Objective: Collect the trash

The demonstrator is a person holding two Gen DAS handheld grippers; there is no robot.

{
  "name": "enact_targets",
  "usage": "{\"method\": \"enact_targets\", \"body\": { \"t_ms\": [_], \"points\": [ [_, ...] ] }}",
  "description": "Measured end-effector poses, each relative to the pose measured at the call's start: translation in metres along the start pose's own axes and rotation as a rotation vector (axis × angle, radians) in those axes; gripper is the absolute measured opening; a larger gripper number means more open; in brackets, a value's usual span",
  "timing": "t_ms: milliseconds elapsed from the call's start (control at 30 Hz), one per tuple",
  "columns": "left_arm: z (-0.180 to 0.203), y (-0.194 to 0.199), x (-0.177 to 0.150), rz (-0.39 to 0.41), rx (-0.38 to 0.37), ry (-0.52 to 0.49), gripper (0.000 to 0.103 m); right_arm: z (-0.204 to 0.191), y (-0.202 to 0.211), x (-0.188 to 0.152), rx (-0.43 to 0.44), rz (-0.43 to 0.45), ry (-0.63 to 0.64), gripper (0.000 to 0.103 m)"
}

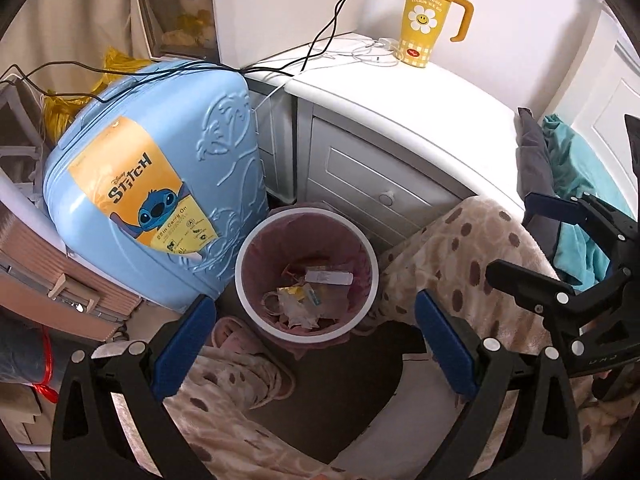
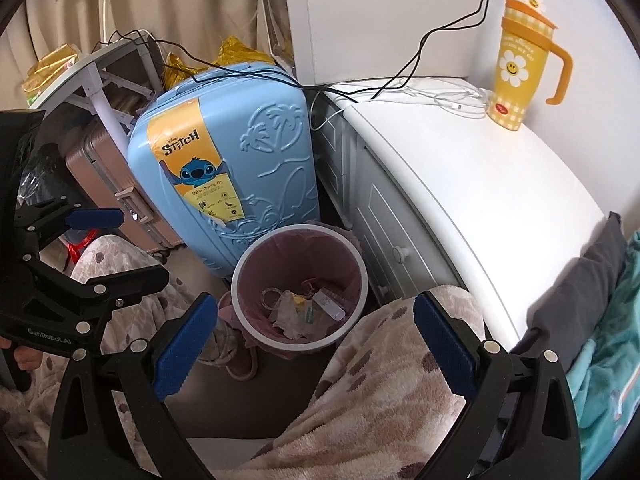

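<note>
Trash bin (image 1: 306,272): on the floor, holding crumpled trash (image 1: 298,300), pink-lined.
Left gripper (image 1: 316,332): jaws wide, holding nothing, above the bin's near rim.
Right gripper (image 2: 316,344): jaws wide, holding nothing, above the bin.
Suitcase (image 1: 160,184): blue, touching the bin's left.
Nightstand (image 1: 400,120): white, right of the bin.
Tumbler (image 1: 428,16): yellow, far on the nightstand.

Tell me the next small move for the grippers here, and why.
Probably lower the left gripper toward the pink liner at the rim of the round white trash bin: both the left and the right gripper are open and empty, and the bin already holds wrappers.
</note>
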State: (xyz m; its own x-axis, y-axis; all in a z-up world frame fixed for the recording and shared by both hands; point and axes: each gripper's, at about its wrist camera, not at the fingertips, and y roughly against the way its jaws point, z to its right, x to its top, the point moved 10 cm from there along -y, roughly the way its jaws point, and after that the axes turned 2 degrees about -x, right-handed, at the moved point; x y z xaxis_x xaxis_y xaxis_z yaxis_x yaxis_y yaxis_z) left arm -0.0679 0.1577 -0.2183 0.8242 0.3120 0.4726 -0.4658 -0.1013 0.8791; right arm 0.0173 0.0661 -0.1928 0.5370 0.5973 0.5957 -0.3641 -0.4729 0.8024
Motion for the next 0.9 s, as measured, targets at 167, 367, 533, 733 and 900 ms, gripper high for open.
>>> {"method": "enact_targets", "body": {
  "t_ms": [167,367,533,733,900],
  "points": [
    [0.0000,-0.0006,-0.0024,-0.005,0.013,-0.007,0.098,0.0007,-0.0016,-0.0025,0.004,-0.004,-0.012,0.096],
    [-0.0007,-0.0003,-0.0031,-0.006,0.019,-0.006,0.098,0.0012,-0.0038,-0.0057,0.012,-0.014,-0.014,0.096],
    [-0.0015,0.0001,-0.0018,-0.003,0.030,-0.003,0.098,0.0024,-0.0039,-0.0061,0.013,-0.016,-0.019,0.096],
    [-0.0037,-0.0017,-0.0017,-0.010,0.042,-0.005,0.098,0.0014,-0.0047,-0.0074,0.023,-0.018,-0.018,0.096],
    [-0.0065,-0.0025,-0.0013,-0.006,0.052,-0.003,0.098,0.0009,-0.0050,-0.0082,0.023,-0.019,-0.020,0.096]
  ]
}}
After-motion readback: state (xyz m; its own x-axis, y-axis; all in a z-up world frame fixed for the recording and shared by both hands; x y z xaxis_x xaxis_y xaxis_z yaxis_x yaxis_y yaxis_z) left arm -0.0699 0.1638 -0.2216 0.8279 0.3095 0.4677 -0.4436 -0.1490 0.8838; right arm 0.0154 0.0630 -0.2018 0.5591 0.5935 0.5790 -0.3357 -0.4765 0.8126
